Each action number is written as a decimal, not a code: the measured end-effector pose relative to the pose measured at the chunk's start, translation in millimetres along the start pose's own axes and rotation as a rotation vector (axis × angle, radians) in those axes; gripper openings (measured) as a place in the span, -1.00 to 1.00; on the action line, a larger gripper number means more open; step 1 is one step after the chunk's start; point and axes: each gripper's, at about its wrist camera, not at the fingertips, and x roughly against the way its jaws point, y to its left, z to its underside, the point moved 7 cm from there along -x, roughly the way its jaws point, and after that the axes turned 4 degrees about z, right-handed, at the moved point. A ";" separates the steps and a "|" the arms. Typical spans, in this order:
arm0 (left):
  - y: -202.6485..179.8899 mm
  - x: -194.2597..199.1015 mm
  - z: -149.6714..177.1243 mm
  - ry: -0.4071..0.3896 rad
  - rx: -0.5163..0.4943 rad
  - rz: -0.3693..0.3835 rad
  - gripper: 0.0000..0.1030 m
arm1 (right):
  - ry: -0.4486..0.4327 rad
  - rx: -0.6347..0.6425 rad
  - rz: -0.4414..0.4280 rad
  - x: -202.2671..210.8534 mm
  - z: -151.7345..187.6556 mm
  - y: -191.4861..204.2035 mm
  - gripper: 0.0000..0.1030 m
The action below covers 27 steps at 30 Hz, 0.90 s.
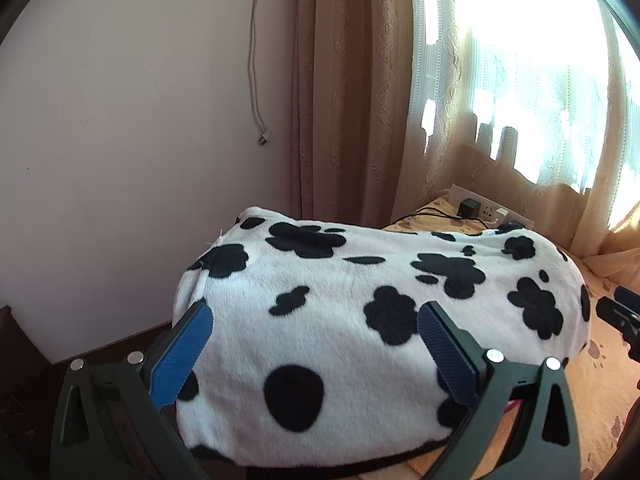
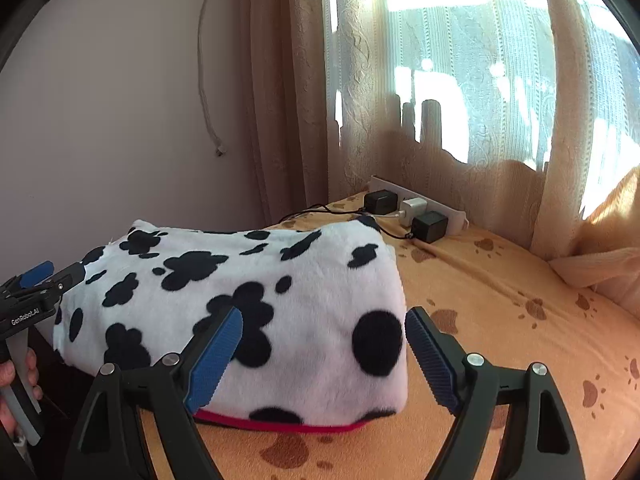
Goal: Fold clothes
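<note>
A cow-print fleece, white with black blotches, lies folded into a thick block on a bed covered in an orange paw-print sheet, near the bed's left edge. A red hem peeks out under its near side. The left gripper hovers over the fleece's left end with its blue pads spread wide and nothing between them pressed; it holds nothing. The right gripper sits at the fleece's right end, jaws also well apart, framing the near right corner without pinching it. A person's hand grips the left tool's handle at the edge of the right view. Behind the fleece, by the curtain, a power strip with chargers and trailing cables rests on the bed. Risks from here: the plush, bulky fold looks springy and may slump open now that nothing grips it; the fleece's left end reaches the bed's edge, so a nudge could tip it off; a sweep toward the far side could snag the cables; and a shallow pinch may catch only the top layer, undoing the fold.
</note>
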 end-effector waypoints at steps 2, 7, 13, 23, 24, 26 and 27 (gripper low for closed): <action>-8.5 9.7 9.5 0.008 -0.018 -0.005 1.00 | 0.000 0.005 -0.010 12.8 9.4 0.4 0.66; -23.7 32.2 25.6 0.010 -0.063 -0.023 1.00 | -0.022 0.053 0.000 42.8 28.3 4.9 0.66; -28.6 70.2 28.4 -0.080 -0.074 -0.110 1.00 | -0.053 0.049 -0.012 65.3 37.6 15.4 0.66; -28.6 100.8 36.0 -0.125 -0.056 -0.179 1.00 | -0.063 0.043 -0.033 81.6 43.8 28.4 0.66; -29.3 101.6 36.7 -0.124 -0.054 -0.174 1.00 | -0.063 0.047 -0.036 83.3 43.9 29.9 0.66; -30.4 103.1 37.3 -0.122 -0.049 -0.167 1.00 | -0.069 0.056 -0.035 87.3 43.3 32.9 0.66; -30.9 103.5 37.5 -0.120 -0.046 -0.165 1.00 | -0.077 0.061 -0.032 90.0 42.2 34.3 0.66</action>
